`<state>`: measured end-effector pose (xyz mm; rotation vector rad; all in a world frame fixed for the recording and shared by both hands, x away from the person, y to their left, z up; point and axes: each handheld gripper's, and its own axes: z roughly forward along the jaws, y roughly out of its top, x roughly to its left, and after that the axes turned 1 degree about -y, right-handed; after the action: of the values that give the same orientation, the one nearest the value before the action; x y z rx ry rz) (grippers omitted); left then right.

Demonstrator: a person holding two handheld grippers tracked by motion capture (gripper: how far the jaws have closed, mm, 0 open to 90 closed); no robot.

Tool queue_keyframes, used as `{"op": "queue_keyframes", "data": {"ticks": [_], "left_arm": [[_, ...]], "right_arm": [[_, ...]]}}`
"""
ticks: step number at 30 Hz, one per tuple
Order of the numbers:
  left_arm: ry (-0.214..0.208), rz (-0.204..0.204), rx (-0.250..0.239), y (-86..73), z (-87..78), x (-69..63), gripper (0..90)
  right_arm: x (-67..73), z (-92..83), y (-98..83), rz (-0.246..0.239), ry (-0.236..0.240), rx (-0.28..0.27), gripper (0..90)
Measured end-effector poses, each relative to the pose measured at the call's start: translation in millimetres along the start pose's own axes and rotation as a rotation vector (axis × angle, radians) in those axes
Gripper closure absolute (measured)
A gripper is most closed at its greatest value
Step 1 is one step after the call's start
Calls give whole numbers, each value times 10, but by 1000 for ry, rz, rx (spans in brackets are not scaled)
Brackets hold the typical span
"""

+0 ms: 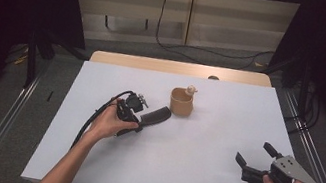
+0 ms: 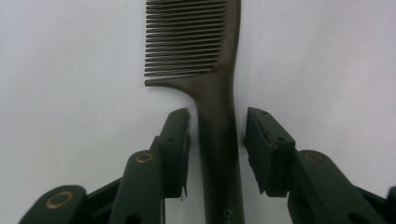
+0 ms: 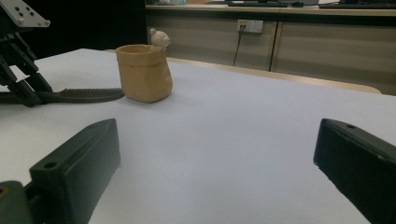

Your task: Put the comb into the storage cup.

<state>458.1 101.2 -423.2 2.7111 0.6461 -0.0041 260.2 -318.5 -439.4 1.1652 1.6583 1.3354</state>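
Progress: comb (image 2: 217,116) lies flat on the white bench (image 1: 196,178), not lifted; I judge the grasp is prepared but not made, and any carrying, perhaps to the tan cup (image 1: 182,102), is left.
Comb place: centre-left of the high view, teeth end just beside the cup, at the cup's left.
Left gripper (image 2: 217,140): jaws open, one on each side of the comb handle; a thin gap shows on both sides, so no touching yet.
Right gripper (image 1: 254,157): lower right of the high view, jaws wide open and empty, well apart from comb and cup.
Cup: upright, a small figure on its rim.
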Motion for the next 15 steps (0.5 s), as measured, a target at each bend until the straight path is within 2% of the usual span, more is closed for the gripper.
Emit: {"op": "queue_keyframes", "data": {"ticks": [3,7,12,15], "left_arm": [[3,-12,-5,4,5,1,627],[13,-8,10,16,8,-6,632],[17,-29,9,21,19,-21,640],[29,-26,18,28,19,-31,643]], "right_arm": [[-1,1,0,1,-1,0,0],[-1,6,0,5,-2,0,0],[-5,3,-1,1,-1,-2,0],[-3,1,-1,1,-2,-2,0]]}}
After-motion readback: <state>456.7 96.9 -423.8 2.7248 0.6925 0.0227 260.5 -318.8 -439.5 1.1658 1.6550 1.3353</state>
